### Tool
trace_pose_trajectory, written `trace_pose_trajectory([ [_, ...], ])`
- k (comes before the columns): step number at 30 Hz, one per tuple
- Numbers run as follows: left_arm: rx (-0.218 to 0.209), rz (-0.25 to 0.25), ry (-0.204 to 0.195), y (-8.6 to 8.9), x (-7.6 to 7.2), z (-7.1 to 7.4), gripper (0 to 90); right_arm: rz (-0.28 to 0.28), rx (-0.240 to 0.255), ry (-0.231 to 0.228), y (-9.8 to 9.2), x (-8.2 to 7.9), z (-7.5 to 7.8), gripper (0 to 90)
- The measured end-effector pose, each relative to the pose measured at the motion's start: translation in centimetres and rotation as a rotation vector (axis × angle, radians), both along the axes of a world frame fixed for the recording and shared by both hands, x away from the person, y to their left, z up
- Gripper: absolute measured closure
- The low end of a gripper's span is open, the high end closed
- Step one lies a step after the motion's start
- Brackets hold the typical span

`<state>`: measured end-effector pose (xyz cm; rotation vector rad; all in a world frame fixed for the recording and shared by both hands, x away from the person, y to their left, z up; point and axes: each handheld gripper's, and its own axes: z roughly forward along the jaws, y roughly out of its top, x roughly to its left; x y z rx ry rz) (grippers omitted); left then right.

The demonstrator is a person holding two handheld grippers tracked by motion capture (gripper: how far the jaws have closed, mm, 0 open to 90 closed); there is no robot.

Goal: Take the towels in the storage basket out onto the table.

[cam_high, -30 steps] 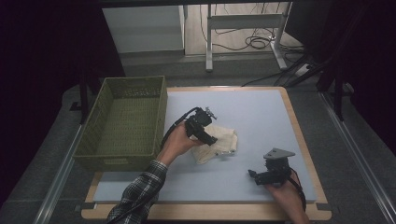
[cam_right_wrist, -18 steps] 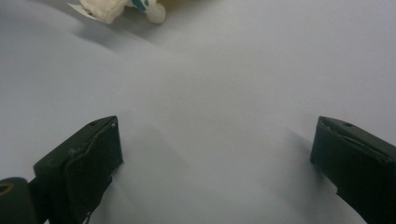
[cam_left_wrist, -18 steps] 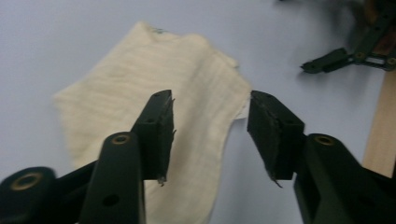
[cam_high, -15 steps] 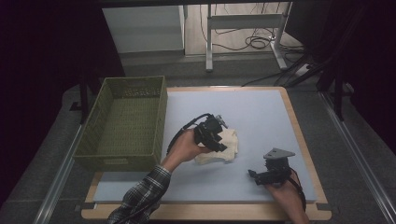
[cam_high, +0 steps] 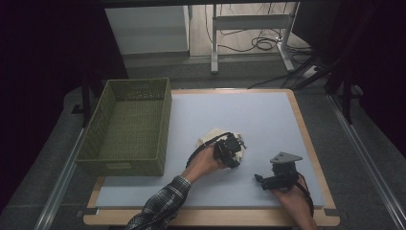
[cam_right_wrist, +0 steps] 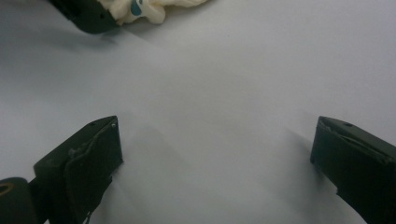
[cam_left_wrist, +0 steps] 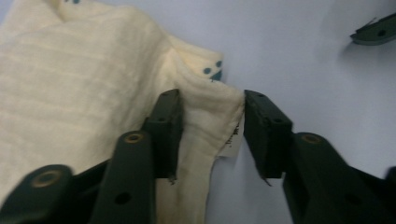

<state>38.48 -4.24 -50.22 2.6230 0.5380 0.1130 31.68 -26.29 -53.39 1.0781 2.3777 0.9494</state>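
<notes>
A: Cream cotton, that is what the work turns on. In the high view the cloth (cam_high: 215,140) lies bunched just below the middle of the frame on the pale blue mat (cam_high: 249,115), with the left gripper (cam_high: 230,149) on top of its right part. The green basket (cam_high: 129,124) stands at the left of the frame, apart from it

B: And the other hand?

A: The right gripper (cam_high: 275,179) sits low at the lower right, on the mat, well apart from the cloth

B: What does the left gripper view give?

A: A raised fold of the cloth (cam_left_wrist: 210,116), with small blue dots and a label at its hem, stands between the two black jaws. They have just been closing and now bear on the fold from both sides, so I read it as pinched. The rest of the cloth spreads into the upper left of that frame

B: The right gripper view?

A: Its jaws stand wide apart over bare mat, nothing between them. The cloth (cam_right_wrist: 149,9) peeks in at the top left edge beside the dark tip of the other tool

B: So which step is this?

A: I judge it the taking hold of the cloth. The next move probably calls for a firm pinch before any lift, since a thin fold may slip, then a carry towards the basket
</notes>
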Motion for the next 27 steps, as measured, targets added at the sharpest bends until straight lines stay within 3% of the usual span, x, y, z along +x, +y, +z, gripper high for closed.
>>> trace_pose_trajectory([
  [3, 0.0, 0.01, -0.007, 0.3, 0.0, 0.2, 75.0, 0.001, 0.0, 0.0, 0.0, 0.0, 0.0, 2.1],
  [6, -0.031, 0.015, 0.004, 0.8, 0.0, 0.5, 81.4, -0.001, 0.001, 0.002, 0.0, 0.0, 0.0, 2.2],
  [10, -0.069, 0.03, -0.003, 1.7, 0.0, 1.7, 82.4, 0.003, 0.004, 0.0, 0.0, 0.0, 0.0, 4.8],
  [17, -0.127, 0.088, -0.035, 3.9, 0.3, 3.7, 82.4, 0.044, 0.017, 0.008, 0.8, 0.1, 0.7, 29.9],
  [22, -0.132, 0.14, -0.053, 5.7, 0.3, 4.4, 82.2, 0.079, 0.117, 0.085, 2.5, 1.9, 0.9, 38.1],
  [25, -0.128, 0.159, -0.07, 6.6, 0.3, 4.8, 82.2, 0.094, 0.113, 0.089, 4.1, 2.9, 0.9, 40.6],
  [27, -0.129, 0.178, -0.08, 7.3, 0.4, 5.1, 82.2, 0.099, 0.084, 0.071, 5.2, 3.4, 0.9, 47.5],
])
